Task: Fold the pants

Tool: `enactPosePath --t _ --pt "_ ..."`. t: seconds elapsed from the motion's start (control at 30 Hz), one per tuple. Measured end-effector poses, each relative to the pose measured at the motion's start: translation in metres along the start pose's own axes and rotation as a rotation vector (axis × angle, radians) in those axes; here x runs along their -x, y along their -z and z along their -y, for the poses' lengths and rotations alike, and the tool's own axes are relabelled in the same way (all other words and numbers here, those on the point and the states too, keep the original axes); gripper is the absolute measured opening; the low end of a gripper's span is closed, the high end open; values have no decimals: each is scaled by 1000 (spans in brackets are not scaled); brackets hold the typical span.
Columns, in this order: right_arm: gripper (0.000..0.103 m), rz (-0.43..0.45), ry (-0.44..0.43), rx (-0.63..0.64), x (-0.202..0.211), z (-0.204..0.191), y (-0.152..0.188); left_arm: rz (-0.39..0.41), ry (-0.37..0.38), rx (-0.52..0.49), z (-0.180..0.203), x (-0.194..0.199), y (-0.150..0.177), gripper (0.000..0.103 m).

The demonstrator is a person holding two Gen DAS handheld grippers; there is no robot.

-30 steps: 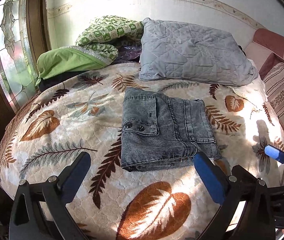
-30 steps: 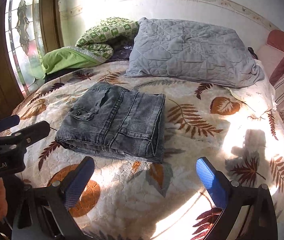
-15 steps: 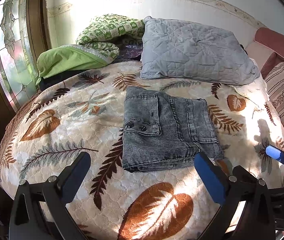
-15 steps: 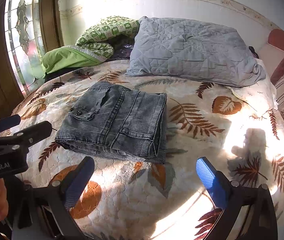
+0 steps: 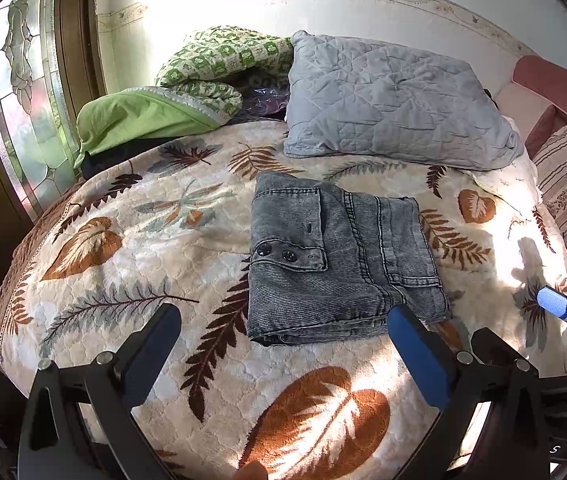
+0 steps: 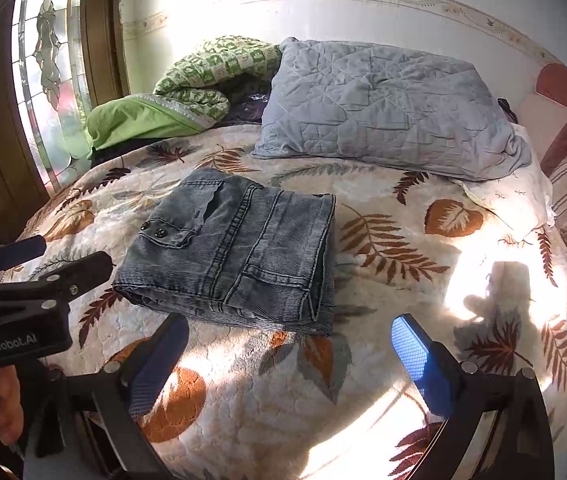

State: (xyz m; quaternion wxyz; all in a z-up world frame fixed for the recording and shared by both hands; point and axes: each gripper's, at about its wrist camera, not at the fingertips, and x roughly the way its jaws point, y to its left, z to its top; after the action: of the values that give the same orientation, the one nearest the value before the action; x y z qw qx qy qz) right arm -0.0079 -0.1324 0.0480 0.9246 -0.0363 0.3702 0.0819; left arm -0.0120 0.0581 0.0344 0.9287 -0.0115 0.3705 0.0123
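Grey washed pants (image 5: 335, 256); cream bedspread (image 5: 131, 248) with rust leaves; pillow (image 5: 395, 100) grey, perhaps bluish.

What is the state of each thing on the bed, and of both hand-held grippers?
Pants: folded into a compact stack, lying flat on the bedspread.
Grey pillow: lying behind the pants, apart from them.
Left hand-held gripper: open, empty.
Right hand-held gripper: open, empty.

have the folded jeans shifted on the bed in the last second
No. The folded jeans lie in the same spot against the leaf prints on the bedspread and below the grey pillow; only slight camera drift shows.
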Motion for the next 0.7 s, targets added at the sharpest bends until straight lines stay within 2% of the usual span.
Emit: enactPosePath --t 0.53,0.7 --pt "103 -2 -3 8 -2 -2 -3 -11 -14 36 -9 -8 -5 103" --pt "103 -1 -6 8 -3 -1 -3 -16 -18 13 -5 -11 -8 103"
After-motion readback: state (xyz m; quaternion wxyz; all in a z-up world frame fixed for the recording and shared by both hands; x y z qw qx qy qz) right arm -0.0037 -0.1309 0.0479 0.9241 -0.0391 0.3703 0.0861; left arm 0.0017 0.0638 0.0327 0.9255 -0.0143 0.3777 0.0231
